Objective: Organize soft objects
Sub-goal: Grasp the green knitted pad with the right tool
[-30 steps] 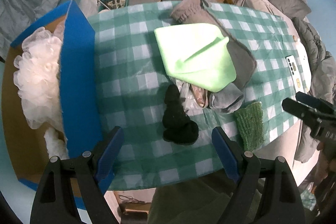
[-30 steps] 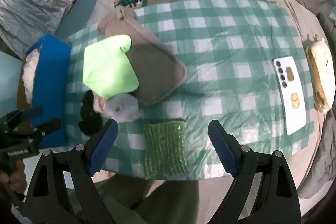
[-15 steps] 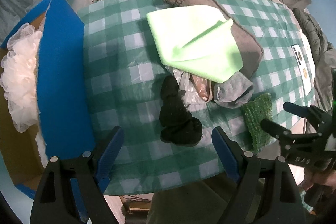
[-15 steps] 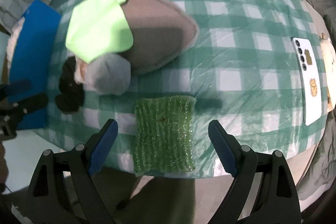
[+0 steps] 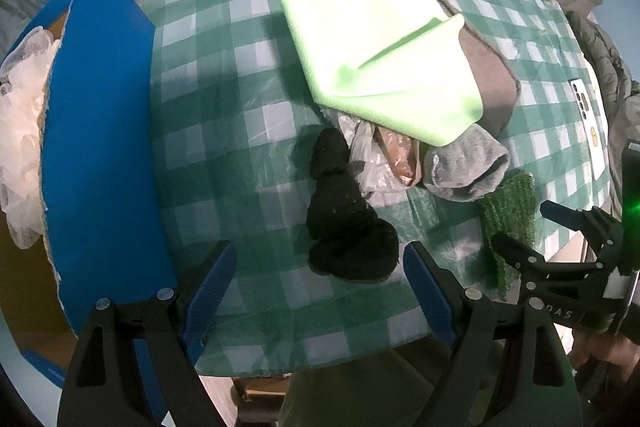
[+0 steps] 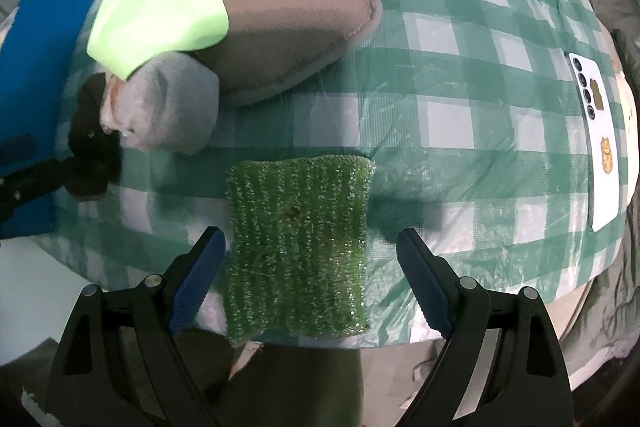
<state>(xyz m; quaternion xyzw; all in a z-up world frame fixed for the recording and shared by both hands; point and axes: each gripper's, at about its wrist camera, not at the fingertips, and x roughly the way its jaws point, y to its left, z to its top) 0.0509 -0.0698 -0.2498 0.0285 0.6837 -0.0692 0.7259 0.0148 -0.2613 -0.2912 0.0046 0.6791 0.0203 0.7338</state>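
The person held both tools pointing down over the tabletop [image 5: 224,131], which was covered with a green checked cloth. The left hand-held gripper [image 5: 320,267] had its jaws spread wide and held nothing; the black sock [image 5: 344,227] lay just beyond and between its blue pads. The right hand-held gripper [image 6: 310,255] was spread too and empty, with the green scrubbing pad [image 6: 298,247] between its pads but not pressed by them. This pad lay at the near edge of the tabletop, and its near side seemed to reach the rim.

Behind the sock there was a crumpled plastic bag [image 5: 372,163], a grey sock [image 5: 466,167], and a light green cloth [image 5: 384,67] resting on a brown cushion [image 6: 288,23]. A blue box [image 5: 100,147] with a white mesh sponge [image 5: 20,139] inside stood at the left side, and I suppose the soft things should go there. A phone [image 6: 596,143] lay well apart at the right.

I think some things could go wrong. If the right jaws closed too high, they could only brush the pad and push it over the edge to the floor. The left jaws could catch the thin bag together with the sock, because the two touch. The tools were also near each other, so they could collide on the way to the box.
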